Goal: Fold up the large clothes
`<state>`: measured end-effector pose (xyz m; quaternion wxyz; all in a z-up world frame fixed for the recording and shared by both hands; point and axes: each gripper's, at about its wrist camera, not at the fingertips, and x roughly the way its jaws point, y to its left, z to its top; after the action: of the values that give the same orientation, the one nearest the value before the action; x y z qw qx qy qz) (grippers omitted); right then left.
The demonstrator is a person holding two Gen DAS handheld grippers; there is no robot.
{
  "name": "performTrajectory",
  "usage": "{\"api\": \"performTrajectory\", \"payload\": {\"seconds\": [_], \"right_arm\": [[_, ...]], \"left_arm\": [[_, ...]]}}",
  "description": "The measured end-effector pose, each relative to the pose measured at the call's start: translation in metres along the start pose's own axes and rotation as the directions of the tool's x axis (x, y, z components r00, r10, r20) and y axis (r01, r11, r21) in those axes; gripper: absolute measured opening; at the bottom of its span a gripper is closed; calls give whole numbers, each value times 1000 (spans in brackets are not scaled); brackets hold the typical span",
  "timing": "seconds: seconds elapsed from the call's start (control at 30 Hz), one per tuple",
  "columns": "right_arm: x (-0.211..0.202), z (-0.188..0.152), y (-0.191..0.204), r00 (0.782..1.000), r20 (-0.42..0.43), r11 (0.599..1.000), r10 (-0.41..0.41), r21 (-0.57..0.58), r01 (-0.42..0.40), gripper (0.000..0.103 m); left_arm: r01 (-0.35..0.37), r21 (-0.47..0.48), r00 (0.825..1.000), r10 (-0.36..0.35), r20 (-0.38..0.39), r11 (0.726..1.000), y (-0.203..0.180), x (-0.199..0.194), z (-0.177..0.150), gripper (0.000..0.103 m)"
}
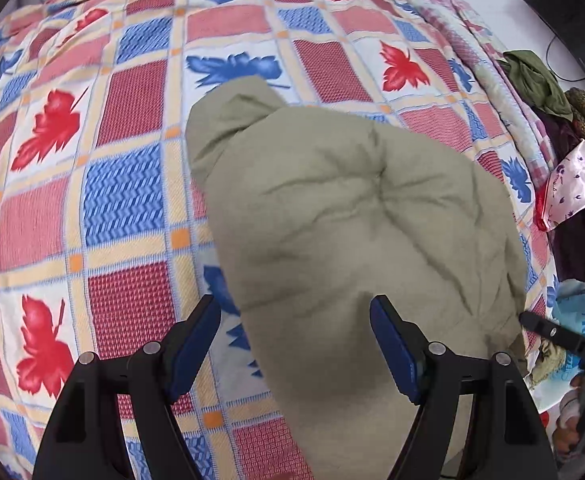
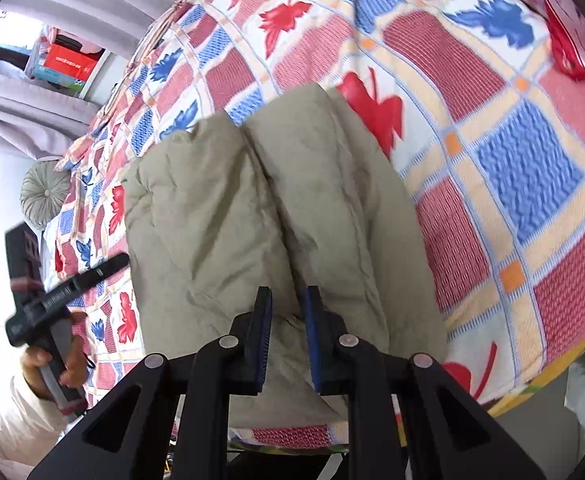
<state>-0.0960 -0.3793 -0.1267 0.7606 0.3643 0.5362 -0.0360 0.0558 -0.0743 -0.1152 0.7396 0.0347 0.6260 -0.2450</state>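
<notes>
A large khaki-beige padded garment [image 1: 352,220] lies folded on a bed covered by a leaf-patterned checked bedspread [image 1: 124,200]. My left gripper [image 1: 296,312] is open, its jaws wide apart just above the garment's near edge, holding nothing. In the right wrist view the same garment [image 2: 252,208] shows two long folded lobes. My right gripper [image 2: 288,300] is nearly closed, its blue pads pinching a fold of the garment at its near edge. The left gripper [image 2: 104,266] shows at the left of that view, held by a hand.
A pile of clothes [image 1: 564,128] and a pink plastic bag [image 1: 572,184] lie at the bed's right edge. A round grey cushion [image 2: 44,196] sits at the bed's far end. A red box [image 2: 70,64] stands on a shelf beyond.
</notes>
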Motion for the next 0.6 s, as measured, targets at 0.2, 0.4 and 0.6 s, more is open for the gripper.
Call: {"api": "performTrajectory", "payload": {"seconds": [0.2, 0.4, 0.6], "right_arm": [[16, 27, 35, 1000, 6, 995, 8, -98, -7, 73], [56, 30, 44, 982, -80, 975, -171, -158, 157, 56], [72, 21, 28, 961, -109, 958, -254, -161, 236, 54]], "left_arm": [[-19, -21, 1000, 18, -13, 1000, 12, 5, -14, 103], [-21, -60, 999, 19, -39, 998, 23, 12, -20, 103], [-4, -63, 998, 0, -55, 998, 25, 17, -25, 103]]}}
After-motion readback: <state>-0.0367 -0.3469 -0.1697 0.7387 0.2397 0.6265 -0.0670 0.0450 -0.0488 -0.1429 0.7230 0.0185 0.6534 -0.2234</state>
